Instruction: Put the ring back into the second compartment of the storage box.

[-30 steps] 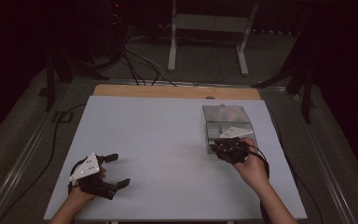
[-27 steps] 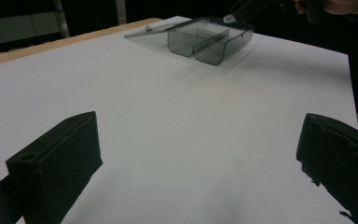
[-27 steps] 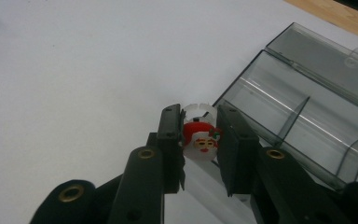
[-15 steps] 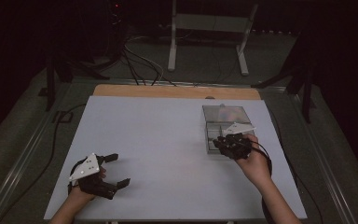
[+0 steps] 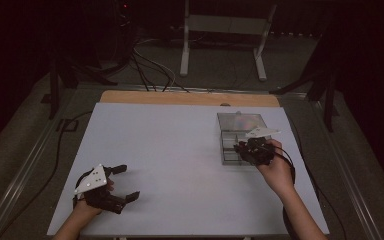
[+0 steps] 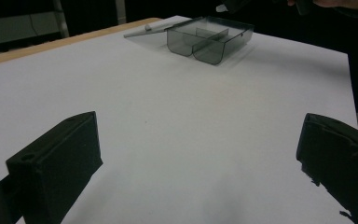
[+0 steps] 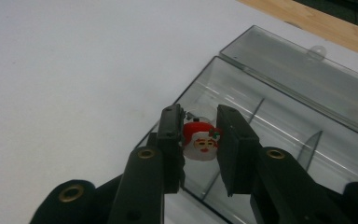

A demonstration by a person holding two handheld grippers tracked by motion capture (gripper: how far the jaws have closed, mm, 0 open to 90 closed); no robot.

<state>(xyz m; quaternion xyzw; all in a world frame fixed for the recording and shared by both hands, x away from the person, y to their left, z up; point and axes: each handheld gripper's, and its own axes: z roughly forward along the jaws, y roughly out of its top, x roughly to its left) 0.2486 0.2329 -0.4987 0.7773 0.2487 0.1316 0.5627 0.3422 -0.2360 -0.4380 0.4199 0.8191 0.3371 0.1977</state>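
The box (image 7: 279,116) under the jaws is clear smoky plastic, pretty glossy. The little Santa charm (image 7: 200,141) between the jaws looks like smooth, shiny plastic. The desk (image 5: 180,165) is matt white with a bare wood edge (image 5: 180,98). Jaws are matt black.

We can read no text, label, brand, number or sign in these pictures. The Santa figure (image 7: 199,140) carries a painted face but no writing, and the clear box (image 7: 279,121) is plain.
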